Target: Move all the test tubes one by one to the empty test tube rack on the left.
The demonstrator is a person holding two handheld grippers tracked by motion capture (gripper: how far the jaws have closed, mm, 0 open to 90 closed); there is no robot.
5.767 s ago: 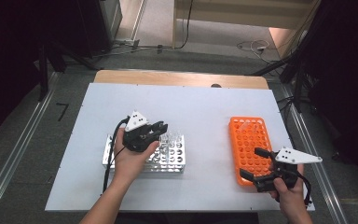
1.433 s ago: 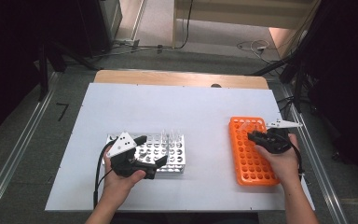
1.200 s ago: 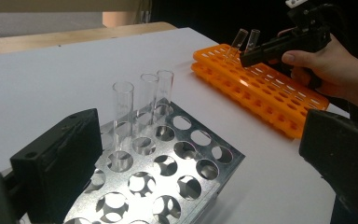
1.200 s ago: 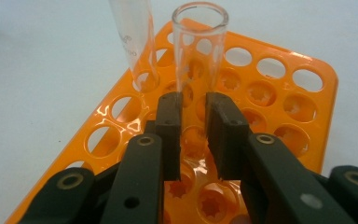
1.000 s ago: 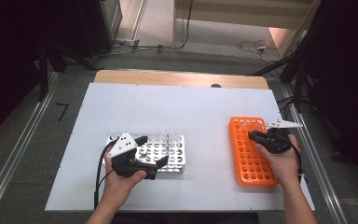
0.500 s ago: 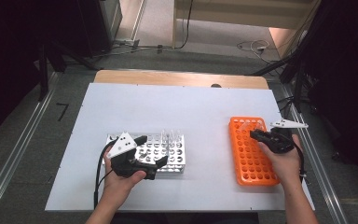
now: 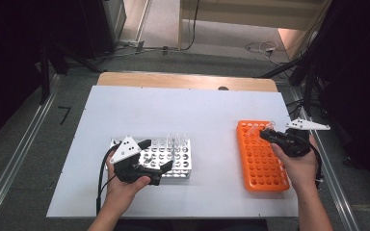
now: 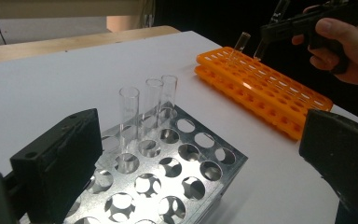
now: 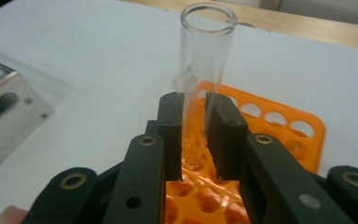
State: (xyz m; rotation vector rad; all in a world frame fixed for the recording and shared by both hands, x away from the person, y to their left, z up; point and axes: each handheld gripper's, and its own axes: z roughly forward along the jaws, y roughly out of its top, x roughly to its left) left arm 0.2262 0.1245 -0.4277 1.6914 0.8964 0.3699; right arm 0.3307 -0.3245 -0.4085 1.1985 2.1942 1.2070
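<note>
Above the far end of the orange rack (image 7: 261,155), the right gripper (image 9: 193,140) pinched a glass tube (image 9: 200,79). Bare table (image 7: 212,113) lay between racks. The left gripper (image 7: 156,159) gaped wide over the metal rack (image 7: 176,161).

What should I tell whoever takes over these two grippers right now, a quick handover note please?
Right gripper: jaws shut on a glass tube, held over the far end of the orange rack; its bottom looks just above the holes.
Left gripper: jaws open, holding nothing, at the metal rack.
Metal rack: three tubes standing in it.
Orange rack: one more tube leans at its far end.
Direction of transfer is not clear from this moment; check before moving the held tube.
</note>
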